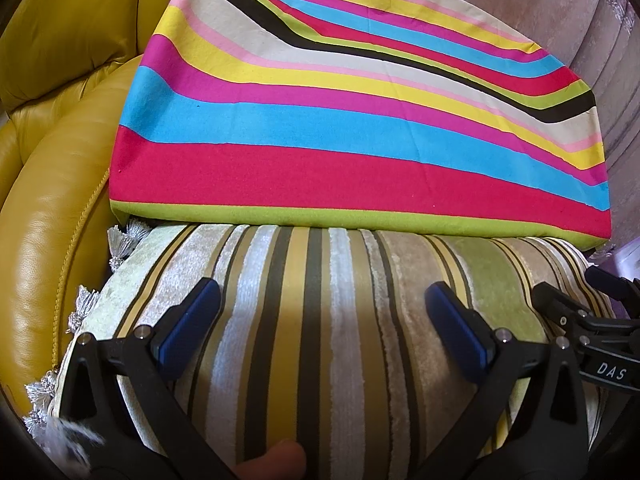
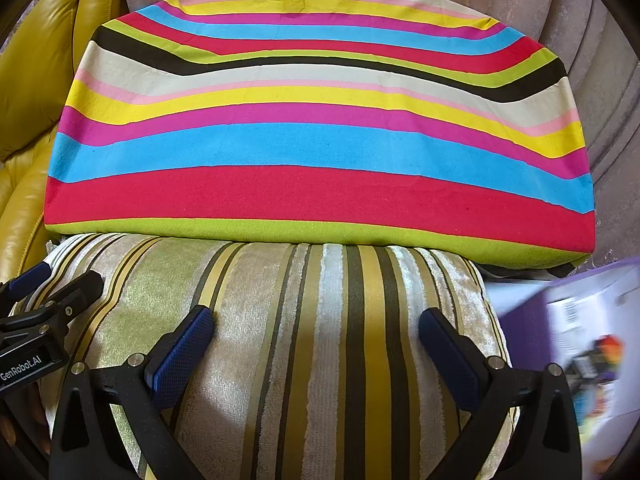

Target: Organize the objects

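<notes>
A bright rainbow-striped cushion [image 1: 352, 120] leans against the sofa back; it also shows in the right wrist view [image 2: 320, 152]. In front of it lies an olive, gold and silver striped cushion [image 1: 320, 320] with grey tassels [image 1: 120, 244]; the right wrist view shows it too [image 2: 320, 340]. My left gripper [image 1: 322, 300] is open, both fingers wide apart just above the olive cushion's left part. My right gripper [image 2: 316, 328] is open the same way over the cushion's right part. Each gripper shows at the other view's edge.
A yellow leather sofa arm [image 1: 52, 200] curves along the left. The grey-mauve velvet sofa back [image 2: 580, 40] rises behind the cushions. A purple and white printed box [image 2: 572, 340] lies at the right beside the olive cushion.
</notes>
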The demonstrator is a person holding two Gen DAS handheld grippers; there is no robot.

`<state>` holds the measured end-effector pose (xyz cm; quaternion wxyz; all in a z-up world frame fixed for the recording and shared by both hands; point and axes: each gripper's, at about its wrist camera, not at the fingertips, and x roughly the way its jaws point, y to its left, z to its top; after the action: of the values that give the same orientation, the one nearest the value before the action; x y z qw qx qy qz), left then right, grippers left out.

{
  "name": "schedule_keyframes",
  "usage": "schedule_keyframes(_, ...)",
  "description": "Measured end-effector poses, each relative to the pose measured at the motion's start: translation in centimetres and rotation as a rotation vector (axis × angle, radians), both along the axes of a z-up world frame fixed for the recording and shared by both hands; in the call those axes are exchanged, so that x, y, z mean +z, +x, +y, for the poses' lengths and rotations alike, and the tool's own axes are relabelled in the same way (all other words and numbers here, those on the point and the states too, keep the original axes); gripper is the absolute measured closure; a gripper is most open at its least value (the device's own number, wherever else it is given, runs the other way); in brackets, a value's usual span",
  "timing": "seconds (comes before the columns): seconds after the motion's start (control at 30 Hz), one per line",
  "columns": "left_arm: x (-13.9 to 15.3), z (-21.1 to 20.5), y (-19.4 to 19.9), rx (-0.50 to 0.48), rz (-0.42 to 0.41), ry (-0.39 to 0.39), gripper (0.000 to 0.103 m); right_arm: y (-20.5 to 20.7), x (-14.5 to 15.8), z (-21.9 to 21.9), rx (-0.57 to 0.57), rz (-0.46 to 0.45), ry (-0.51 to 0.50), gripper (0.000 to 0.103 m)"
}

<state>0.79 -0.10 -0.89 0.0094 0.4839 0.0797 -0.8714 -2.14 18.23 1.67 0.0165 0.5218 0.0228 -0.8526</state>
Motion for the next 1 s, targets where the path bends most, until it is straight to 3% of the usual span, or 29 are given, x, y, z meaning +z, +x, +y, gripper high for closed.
schedule_keyframes(1.0, -0.28, -0.26, -0.72, -0.024, -0.028, 0.007, 0.0, -0.01, -0.19, 0.09, 0.0, 0.001, -0.003, 0.0)
